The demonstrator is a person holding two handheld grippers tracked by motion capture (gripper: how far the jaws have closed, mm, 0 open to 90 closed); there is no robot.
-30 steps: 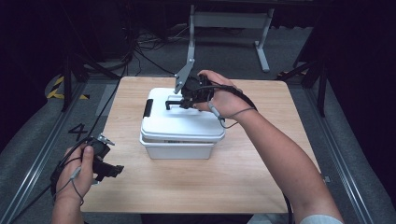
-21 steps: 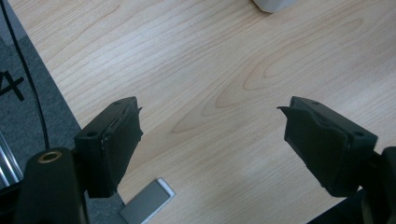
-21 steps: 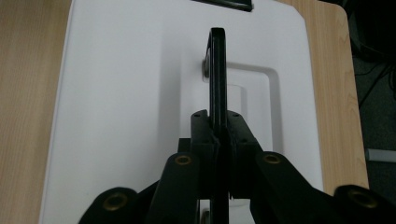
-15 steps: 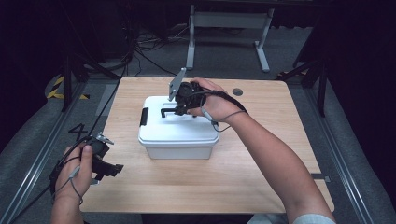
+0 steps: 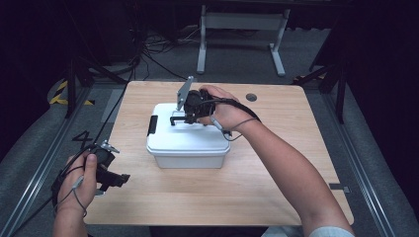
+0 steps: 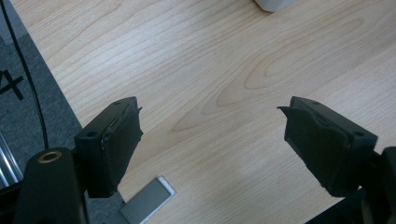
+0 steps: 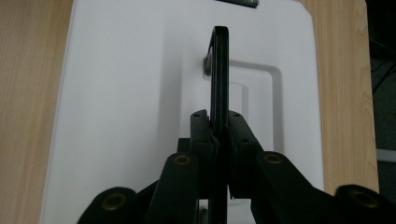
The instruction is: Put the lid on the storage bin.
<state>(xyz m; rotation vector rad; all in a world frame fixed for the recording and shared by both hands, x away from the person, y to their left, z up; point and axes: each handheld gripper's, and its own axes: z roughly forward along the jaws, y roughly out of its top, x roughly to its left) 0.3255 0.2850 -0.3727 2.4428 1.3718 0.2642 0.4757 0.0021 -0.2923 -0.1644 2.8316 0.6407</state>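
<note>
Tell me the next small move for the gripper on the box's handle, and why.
Probably lift straight up a little. The right gripper is shut on the black handle, which stands upright on the white box's lid, so the hold looks set. The left gripper is open over bare table, away from the box, so it isn't steadying anything; lift slowly.

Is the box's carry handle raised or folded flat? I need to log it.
Raised. The black handle stands on edge above the white lid, clamped between the right gripper jaws.

White box (image 5: 188, 143), black handle (image 7: 219, 70); light woodgrain table (image 5: 276, 177).
</note>
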